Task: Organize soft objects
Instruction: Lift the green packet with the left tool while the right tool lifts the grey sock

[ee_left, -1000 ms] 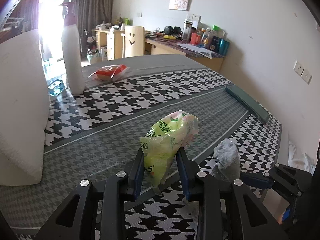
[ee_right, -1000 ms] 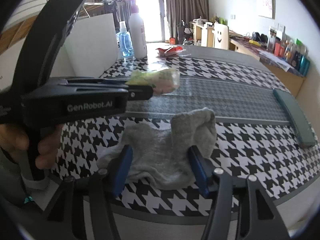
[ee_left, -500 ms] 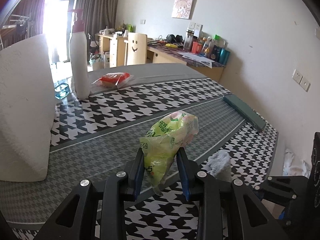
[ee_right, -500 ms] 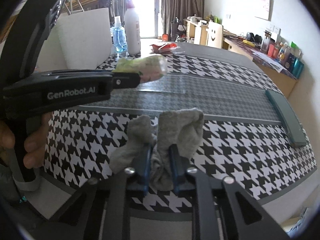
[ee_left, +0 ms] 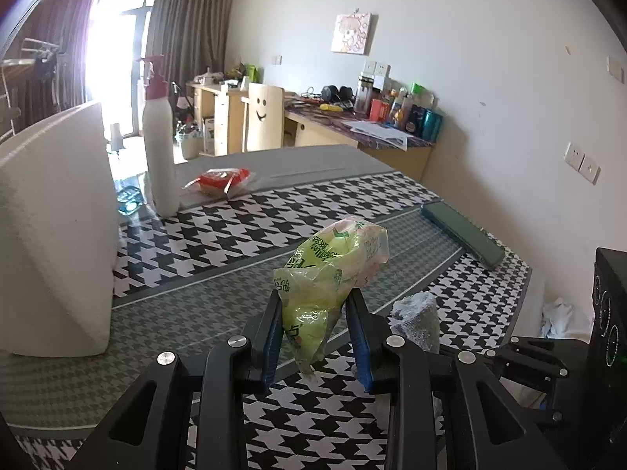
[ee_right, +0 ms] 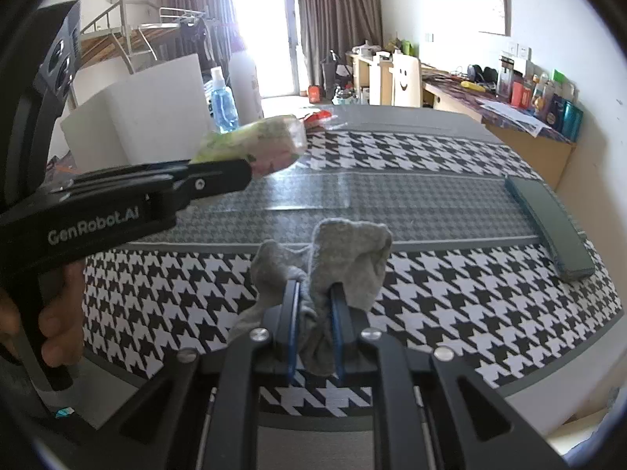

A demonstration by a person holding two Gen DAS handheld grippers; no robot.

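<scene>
Between right gripper jaws, grey sock (lower end hidden), pinched

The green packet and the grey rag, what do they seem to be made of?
The green packet looks like thin glossy plastic film: it crinkles, shines and is partly see-through, with printing on it. What fills it cannot be told. The grey rag looks like soft matte knit or fleece cloth, perhaps a sock: it is fuzzy and bunches into limp folds where it is pinched.

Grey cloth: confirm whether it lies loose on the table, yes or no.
No, the right gripper is clamped on the grey cloth.
</scene>
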